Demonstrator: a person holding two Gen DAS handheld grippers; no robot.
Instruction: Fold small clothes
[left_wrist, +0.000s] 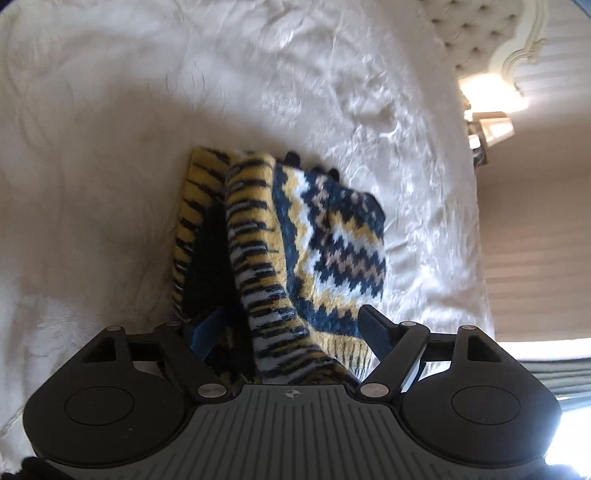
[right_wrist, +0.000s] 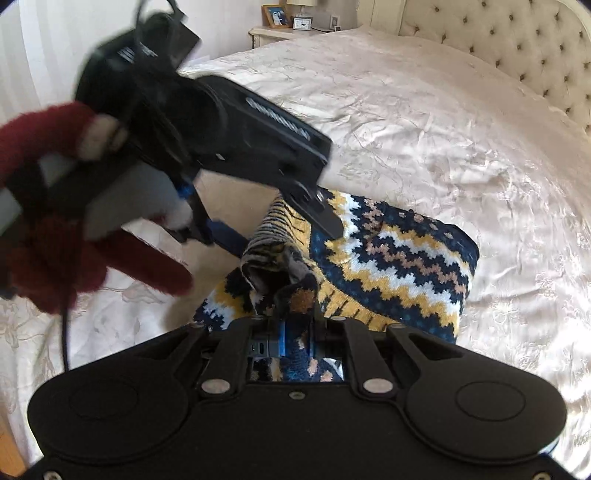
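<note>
Left gripper (left_wrist: 291, 325) stands released astride the knitted garment (left_wrist: 314, 236), its left finger (left_wrist: 205, 332) half buried in folds. Right gripper (right_wrist: 295, 325) pinches the hem at six o'clock, fingertips hidden. Navy, yellow and white zigzag knit lies bunched on the cream bedspread (right_wrist: 443, 129).

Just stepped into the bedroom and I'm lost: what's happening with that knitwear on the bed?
A person is folding a navy, yellow and white zigzag-patterned knit garment on the cream satin bedspread. The right gripper is shut on a bunched edge of the knit. The left gripper, held by a hand in a dark red fuzzy glove, stands open with knit between its fingers.
</note>
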